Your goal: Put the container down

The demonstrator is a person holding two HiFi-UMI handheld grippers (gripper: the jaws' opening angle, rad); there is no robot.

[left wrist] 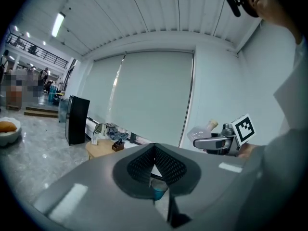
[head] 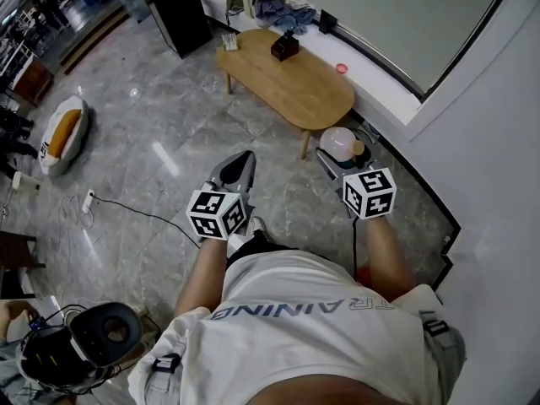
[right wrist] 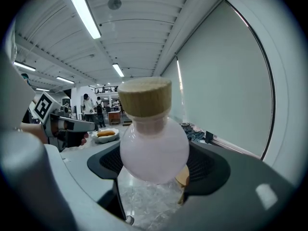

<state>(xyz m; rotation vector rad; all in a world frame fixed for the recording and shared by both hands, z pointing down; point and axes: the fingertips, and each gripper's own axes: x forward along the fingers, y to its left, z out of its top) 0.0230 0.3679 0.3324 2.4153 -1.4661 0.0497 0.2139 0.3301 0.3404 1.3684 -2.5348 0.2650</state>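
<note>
The right hand-held gripper (right wrist: 153,165) has its jaws spread wide, and their pads pinch the round pale-pink body of the container (right wrist: 153,146) from both sides. The container has a cork stopper and stands upright in the grip. It is in the air above the floor (head: 152,116), near the closest end of the surface (head: 295,91) and not touching it.

The left hand-held gripper (left wrist: 154,150) has its jaws pressed together at the tips, with nothing between them. It is held level beside the right one, apart from it.

The surface is a low oval wooden table standing along the wall. A dark box (head: 284,47) sits on its far part and a small pink item (head: 341,68) near its wall-side edge.

The room has a glossy grey marble floor and a wide pale blind (head: 380,15) over the window. A black cabinet (head: 179,7) stands past the table. A pet bed (head: 61,132) with an orange cushion lies well to the left, and a cable (head: 143,209) trails across the floor.
</note>
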